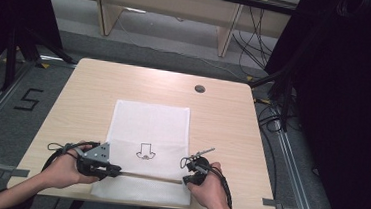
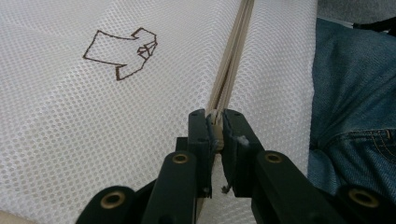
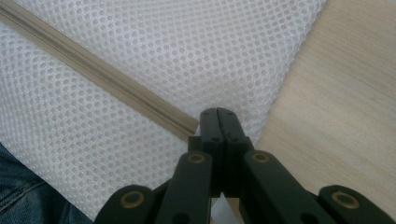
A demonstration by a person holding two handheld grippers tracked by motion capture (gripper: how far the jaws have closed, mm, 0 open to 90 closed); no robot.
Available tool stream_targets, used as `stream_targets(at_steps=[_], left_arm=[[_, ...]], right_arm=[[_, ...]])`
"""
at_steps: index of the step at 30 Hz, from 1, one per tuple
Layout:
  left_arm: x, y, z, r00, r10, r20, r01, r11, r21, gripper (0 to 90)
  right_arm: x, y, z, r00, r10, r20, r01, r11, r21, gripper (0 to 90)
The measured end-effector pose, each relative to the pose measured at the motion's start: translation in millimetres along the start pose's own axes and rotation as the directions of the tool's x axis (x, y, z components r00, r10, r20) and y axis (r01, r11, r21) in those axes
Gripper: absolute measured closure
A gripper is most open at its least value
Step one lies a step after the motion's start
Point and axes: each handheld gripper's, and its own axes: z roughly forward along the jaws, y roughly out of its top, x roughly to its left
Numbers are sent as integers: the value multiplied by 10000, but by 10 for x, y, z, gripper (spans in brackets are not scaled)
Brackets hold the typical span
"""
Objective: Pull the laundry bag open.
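A white mesh bag [image 1: 149,126] lies flat on the wooden table [image 1: 222,122], with a small brown shirt drawing [image 2: 121,53] on it. A beige zipper [image 1: 147,176] runs across its near end. My left gripper [image 1: 117,170] is shut on the zipper's left end, and the left gripper view shows the beige piece [image 2: 215,122] pinched between the pads. My right gripper [image 1: 186,180] sits at the zipper's right end [image 3: 189,128], jaws pressed together on the mesh [image 3: 140,56] just past it. A hand holds each gripper.
The bag's near edge hangs slightly over the table's front edge, above the person's jeans [image 2: 355,93]. A round cable hole [image 1: 199,89] sits at the table's far right. Bare wood [image 3: 336,93] lies right of the bag. Dark stands and cables flank the table.
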Motion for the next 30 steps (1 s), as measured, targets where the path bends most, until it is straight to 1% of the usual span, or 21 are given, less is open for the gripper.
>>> stream_targets(at_steps=[3, 4, 5, 8, 9, 10, 13, 16, 17, 18, 19, 20, 22, 23, 24, 25, 26, 27, 28, 29, 30], left_arm=[[-1, -2, 3, 10000, -51, 8, 50, 10000, 22, 820], [7, -5, -4, 10000, 26, -8, -26, 10000, 26, 820], [5, -8, -6, 10000, -84, 45, 84, 10000, -30, 820], [0, -8, -8, 10000, -43, 89, 43, 10000, -6, 820], [-7, -11, -3, 9999, -109, 120, 110, 9999, -39, 820], [-7, -14, -5, 9999, -89, 147, 89, 10000, -18, 820], [-9, -18, -12, 10000, -3, 69, 2, 10000, 36, 820], [-1, -41, -25, 9999, -77, 70, 76, 9999, 101, 820], [5, -50, -29, 9999, -123, 99, 123, 9999, 49, 820], [6, -54, -35, 9999, -95, 58, 94, 9998, 165, 820], [15, -61, -48, 10000, 51, -69, -50, 9997, 246, 820], [15, -61, -48, 10000, 51, -69, -50, 9997, 246, 820], [58, -119, -84, 9995, -11, -309, 25, 9991, 427, 820], [81, -147, -106, 9992, -51, -407, 72, 9987, 497, 820], [98, -174, -120, 9992, -304, -277, 314, 9990, 328, 820], [102, -188, -129, 9981, -590, -165, 593, 9981, 153, 820], [95, -189, -132, 9985, -511, -207, 516, 9985, 200, 820], [88, -183, -127, 9988, -401, -281, 409, 9988, 274, 820], [88, -183, -127, 9988, -401, -281, 409, 9988, 274, 820], [80, -174, -116, 9992, -133, -373, 151, 9986, 499, 820], [81, -176, -113, 9993, -161, -346, 178, 9987, 485, 819]], right_arm=[[1, 0, 0, 10000, 9, 0, -9, 10000, -2, 900], [3, 1, 0, 10000, 20, 11, -20, 10000, 6, 900], [-1, 1, -1, 10000, -1, -10, 1, 10000, 9, 900], [-1, 0, -3, 10000, -10, -11, 10, 10000, 3, 900], [-2, 0, -1, 10000, -2, -21, 2, 10000, 3, 900], [6, 0, -5, 9999, 107, -3, -107, 9999, 72, 900], [8, -1, -3, 9999, 119, 17, -119, 9999, 59, 900], [5, -1, -4, 9999, 101, 4, -101, 9999, 63, 900], [4, -1, -5, 9999, 121, 25, -121, 9999, 70, 900], [8, -2, -11, 9998, 192, 25, -192, 9997, 126, 900], [10, -2, -10, 9998, 195, 62, -196, 9997, 126, 900], [10, -2, -10, 9998, 195, 62, -196, 9997, 126, 900], [11, -3, -13, 9997, 165, 159, -167, 9998, 139, 900], [-2, -1, -9, 9997, -13, 254, 12, 10000, 45, 900], [-7, -1, -14, 9993, 36, 367, -40, 9999, 101, 900], [-18, -2, -14, 9994, 57, 355, -59, 10000, 42, 900], [-18, -4, -21, 9994, 221, 268, -224, 9997, 131, 900], [-24, -3, -21, 9995, 196, 244, -199, 9997, 133, 900], [-22, -2, -21, 9995, 201, 255, -205, 9997, 141, 900], [-20, -2, -21, 9994, 198, 270, -202, 9997, 156, 900], [-16, -3, -17, 9992, 217, 333, -221, 9997, 91, 900]])
